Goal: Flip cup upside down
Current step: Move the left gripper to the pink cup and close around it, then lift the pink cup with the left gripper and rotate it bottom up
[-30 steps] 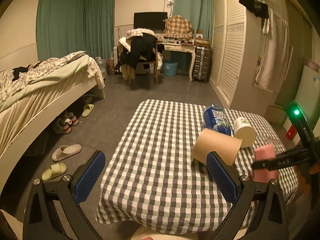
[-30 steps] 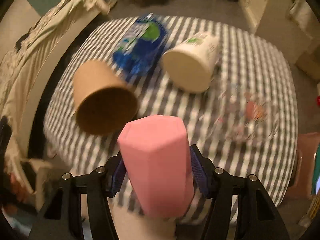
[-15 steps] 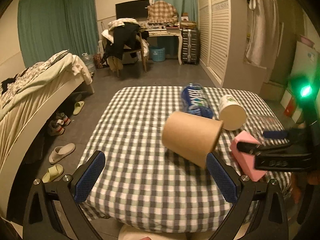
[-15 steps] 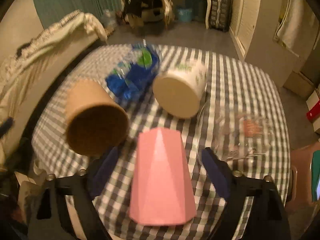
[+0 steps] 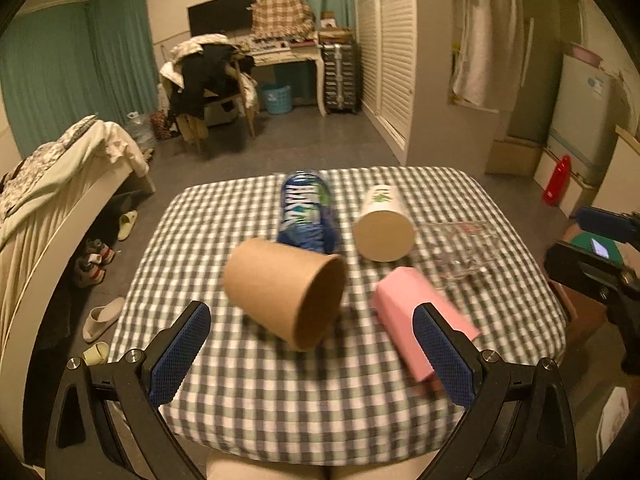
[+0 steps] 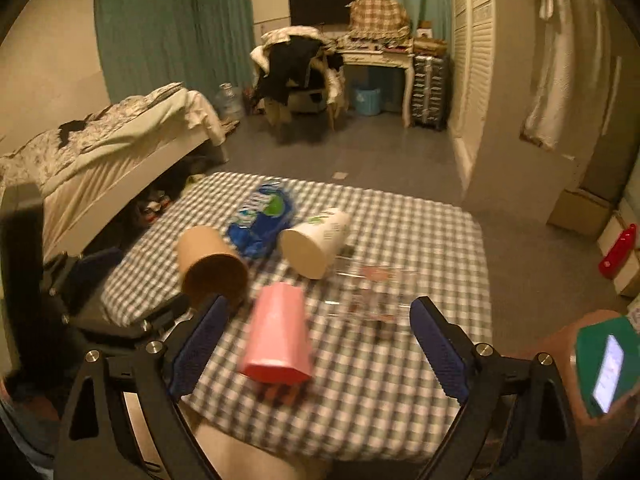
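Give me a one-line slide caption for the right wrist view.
Open right gripper over a checkered table, pink cup standing mouth-down, brown cup and white cup on their sides.

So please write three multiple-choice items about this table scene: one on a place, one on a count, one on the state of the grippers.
1. Where is the pink faceted cup?
A. on the checked tablecloth
B. held in the right gripper
C. on the floor

2. How many paper cups lie on their sides?
A. one
B. two
C. four

3. How stand the two grippers?
A. both shut
B. only the left gripper open
C. both open

Answers: 1 A, the pink cup rests on the cloth between the parted fingers, touching neither. 2 B, the brown paper cup and the white paper cup. 3 C, each pair of blue pads is wide apart and holds nothing.
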`<state>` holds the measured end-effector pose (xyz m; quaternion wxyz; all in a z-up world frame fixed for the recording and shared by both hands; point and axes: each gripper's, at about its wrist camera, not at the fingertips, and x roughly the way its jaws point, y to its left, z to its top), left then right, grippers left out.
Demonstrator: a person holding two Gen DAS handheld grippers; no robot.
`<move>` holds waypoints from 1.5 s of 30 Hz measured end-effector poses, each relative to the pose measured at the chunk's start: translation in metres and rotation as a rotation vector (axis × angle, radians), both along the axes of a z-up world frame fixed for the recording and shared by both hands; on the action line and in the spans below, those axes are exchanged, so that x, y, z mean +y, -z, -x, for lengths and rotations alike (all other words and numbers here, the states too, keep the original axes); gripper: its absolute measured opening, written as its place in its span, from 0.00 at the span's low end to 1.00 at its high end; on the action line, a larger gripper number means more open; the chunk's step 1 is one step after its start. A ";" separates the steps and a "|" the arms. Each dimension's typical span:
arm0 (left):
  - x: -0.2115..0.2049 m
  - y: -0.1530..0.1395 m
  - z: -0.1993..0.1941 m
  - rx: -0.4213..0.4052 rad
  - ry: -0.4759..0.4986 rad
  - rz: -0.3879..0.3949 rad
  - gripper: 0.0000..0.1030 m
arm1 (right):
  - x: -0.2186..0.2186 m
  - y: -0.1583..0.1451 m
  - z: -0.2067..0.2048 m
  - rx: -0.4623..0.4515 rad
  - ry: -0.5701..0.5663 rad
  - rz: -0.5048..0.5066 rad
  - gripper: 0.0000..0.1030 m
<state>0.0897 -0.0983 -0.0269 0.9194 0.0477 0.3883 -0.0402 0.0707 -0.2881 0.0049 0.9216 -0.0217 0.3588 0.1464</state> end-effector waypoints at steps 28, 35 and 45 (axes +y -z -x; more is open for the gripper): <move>-0.084 0.016 -0.057 0.086 0.052 -0.082 0.95 | -0.077 0.096 -0.023 0.190 0.124 -0.047 0.90; -0.092 0.031 -0.058 0.180 0.109 -0.032 0.87 | -0.087 0.106 -0.032 0.211 0.142 -0.046 0.90; -0.074 0.079 -0.093 0.385 0.043 0.067 0.76 | -0.094 0.114 -0.033 0.230 0.146 -0.039 0.90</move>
